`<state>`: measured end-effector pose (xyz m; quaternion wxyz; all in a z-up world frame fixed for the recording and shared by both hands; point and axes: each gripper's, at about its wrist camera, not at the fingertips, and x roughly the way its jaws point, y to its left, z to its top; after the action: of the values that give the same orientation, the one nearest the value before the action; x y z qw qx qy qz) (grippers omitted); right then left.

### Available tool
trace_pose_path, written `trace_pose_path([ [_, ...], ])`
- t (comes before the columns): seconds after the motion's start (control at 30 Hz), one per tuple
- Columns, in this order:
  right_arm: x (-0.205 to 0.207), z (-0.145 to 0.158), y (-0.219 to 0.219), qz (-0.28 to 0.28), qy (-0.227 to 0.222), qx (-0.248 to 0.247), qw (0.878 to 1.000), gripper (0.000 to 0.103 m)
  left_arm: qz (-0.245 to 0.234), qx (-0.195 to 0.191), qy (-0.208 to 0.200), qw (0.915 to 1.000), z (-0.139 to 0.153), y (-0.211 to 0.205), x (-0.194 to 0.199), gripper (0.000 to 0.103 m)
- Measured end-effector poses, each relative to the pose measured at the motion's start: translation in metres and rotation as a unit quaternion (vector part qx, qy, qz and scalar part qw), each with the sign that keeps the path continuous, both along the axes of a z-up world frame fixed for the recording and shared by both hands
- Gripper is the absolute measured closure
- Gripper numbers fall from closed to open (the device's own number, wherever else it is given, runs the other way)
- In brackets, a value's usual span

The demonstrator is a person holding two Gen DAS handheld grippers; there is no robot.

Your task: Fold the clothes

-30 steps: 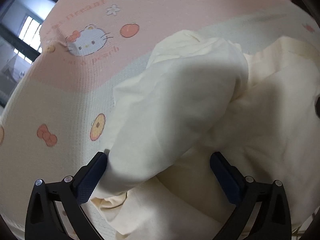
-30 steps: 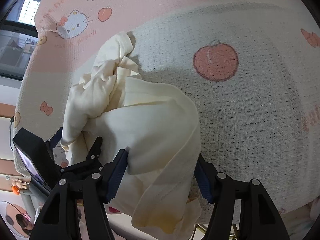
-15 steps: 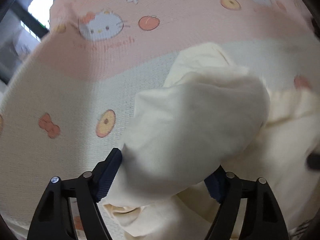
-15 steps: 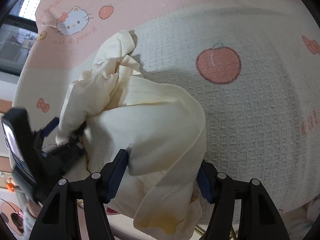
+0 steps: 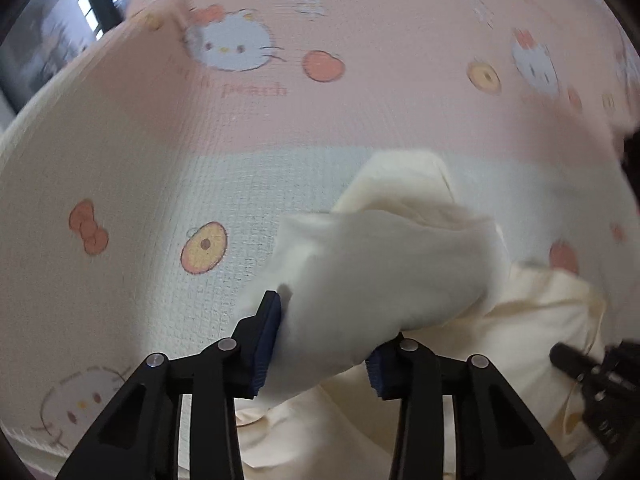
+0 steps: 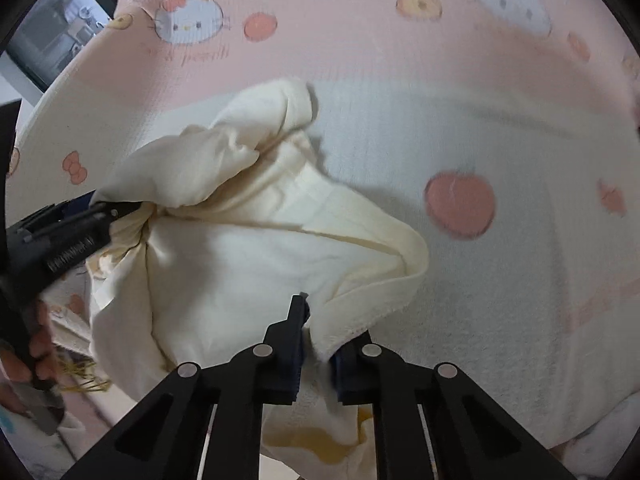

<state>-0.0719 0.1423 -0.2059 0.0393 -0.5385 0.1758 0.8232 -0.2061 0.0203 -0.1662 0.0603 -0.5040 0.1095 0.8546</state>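
Note:
A cream garment point(image 5: 384, 276) lies bunched on the bed, and both grippers have hold of it. In the left wrist view my left gripper point(image 5: 324, 354) has a thick fold of it between its pads, and its jaws are closing on that fold. The right wrist view shows the same left gripper point(image 6: 134, 207) at the left, with cloth gathered tight at its tip. My right gripper point(image 6: 320, 354) is shut on the garment's point(image 6: 248, 264) near hem, which is pinched thin between the blue pads. Its black body point(image 5: 592, 372) shows at the lower right of the left wrist view.
The bedspread point(image 5: 120, 184) is pink at the back and white in front, printed with cartoon cats, peaches and bows. A dark window point(image 6: 60, 28) stands beyond its far left corner. A hand point(image 6: 24, 352) holds the left gripper's handle at the bed's near left edge.
Both pairs of jaws narrowed onto the cloth, the right one from wide to fully pinched. Both grippers rose and rolled, and the garment's near part lifted off the bed.

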Motion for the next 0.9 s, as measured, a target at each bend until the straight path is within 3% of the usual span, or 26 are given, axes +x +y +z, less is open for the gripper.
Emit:
trace_pose_path([
  [0.17,0.005,0.017,0.020,-0.028,0.009,0.057,0.998,0.099,0.022,0.052,-0.002,0.9984,0.018,-0.010,-0.007,0.070],
  [0.3,0.004,0.019,0.040,-0.053,0.016,0.031,0.998,0.099,0.035,0.077,0.003,0.9964,0.031,-0.015,-0.007,0.072],
  [0.5,0.004,0.014,0.046,-0.061,0.007,0.035,0.998,0.099,0.040,0.114,0.017,0.9925,0.056,-0.021,-0.008,0.075],
  [0.7,0.010,0.015,0.054,-0.079,-0.001,0.040,0.996,0.100,0.015,0.116,0.046,0.9920,0.094,-0.009,-0.015,0.077],
  [0.83,0.014,0.029,0.072,-0.097,0.007,0.082,0.992,0.101,0.010,0.145,0.058,0.9877,0.114,-0.006,-0.023,0.078],
  [0.9,0.017,0.038,0.089,-0.112,0.018,0.081,0.990,0.101,0.002,0.138,0.066,0.9883,0.123,0.000,-0.024,0.078],
])
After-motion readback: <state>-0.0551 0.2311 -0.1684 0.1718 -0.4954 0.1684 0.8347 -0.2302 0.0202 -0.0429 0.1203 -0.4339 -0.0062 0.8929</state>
